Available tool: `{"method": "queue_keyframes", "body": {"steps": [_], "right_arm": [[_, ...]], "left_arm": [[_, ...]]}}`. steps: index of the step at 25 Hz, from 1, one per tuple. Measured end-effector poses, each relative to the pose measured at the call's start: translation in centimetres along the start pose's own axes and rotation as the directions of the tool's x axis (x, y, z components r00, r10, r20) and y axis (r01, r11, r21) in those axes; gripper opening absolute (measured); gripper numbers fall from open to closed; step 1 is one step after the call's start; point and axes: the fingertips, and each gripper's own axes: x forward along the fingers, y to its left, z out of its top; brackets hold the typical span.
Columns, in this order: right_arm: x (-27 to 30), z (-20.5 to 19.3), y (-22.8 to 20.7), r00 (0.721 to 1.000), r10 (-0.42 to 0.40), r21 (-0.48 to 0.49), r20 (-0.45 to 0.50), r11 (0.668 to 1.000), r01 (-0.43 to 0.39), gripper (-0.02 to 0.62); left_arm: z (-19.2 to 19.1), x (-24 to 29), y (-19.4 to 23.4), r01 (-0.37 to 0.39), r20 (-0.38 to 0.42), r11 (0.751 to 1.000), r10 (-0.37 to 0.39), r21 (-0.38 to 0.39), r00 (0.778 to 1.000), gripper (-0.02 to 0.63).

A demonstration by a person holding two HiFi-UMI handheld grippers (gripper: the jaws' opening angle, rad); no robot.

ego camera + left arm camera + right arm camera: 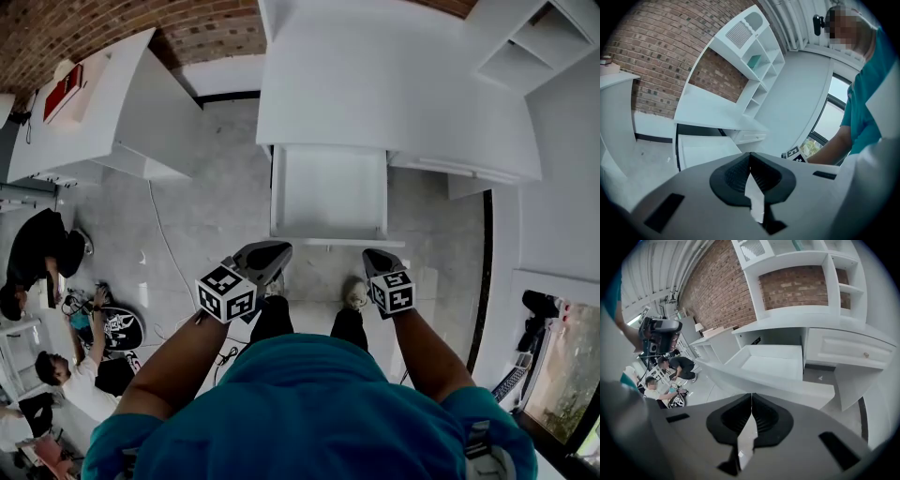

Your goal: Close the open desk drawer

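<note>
A white drawer (pixel 329 192) stands pulled out from under the white desk (pixel 375 94), empty inside; its front edge (pixel 333 241) faces me. The same drawer shows in the left gripper view (pixel 705 151) and in the right gripper view (pixel 771 363). My left gripper (pixel 272 255) is held just short of the drawer's front, at its left end, jaws shut on nothing. My right gripper (pixel 377 260) hangs near the front's right end, also shut and empty. Neither touches the drawer.
A second white desk (pixel 103 103) stands at the left against the brick wall. White shelving (pixel 525 52) rises at the right. People sit and crouch on the floor (pixel 66 309) at the far left with gear. A closed small drawer (pixel 846 352) sits beside the open one.
</note>
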Motion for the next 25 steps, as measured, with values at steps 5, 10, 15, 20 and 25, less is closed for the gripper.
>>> {"method": "queue_keyframes", "body": {"steps": [5, 10, 15, 20, 25], "right_arm": [[1.1, 0.2, -0.2, 1.0, -0.022, -0.01, 0.007, 1.0, 0.022, 0.021], [1.5, 0.5, 0.0, 0.999, -0.033, -0.004, 0.018, 0.999, 0.033, 0.021], [1.9, 1.4, -0.3, 0.999, -0.042, -0.004, 0.026, 0.999, 0.042, 0.021], [2.5, 2.3, -0.7, 0.998, -0.047, -0.003, 0.039, 0.999, 0.047, 0.021], [3.1, 3.2, -1.0, 0.997, -0.052, -0.003, 0.05, 0.999, 0.052, 0.021]], "left_arm": [[-0.7, 0.1, 0.6, 0.001, -0.004, 1.0, -0.001, -0.009, 1.0, 0.013], [-0.9, -0.2, 1.2, 0.0, 0.0, 1.0, 0.0, -0.016, 1.0, 0.012], [-0.6, -0.5, 1.9, -0.008, 0.008, 1.0, 0.008, -0.018, 1.0, 0.012], [-0.2, -0.3, 2.5, -0.014, 0.013, 1.0, 0.015, -0.015, 1.0, 0.012], [0.2, -0.4, 3.1, -0.021, 0.018, 1.0, 0.021, -0.011, 1.0, 0.012]]}}
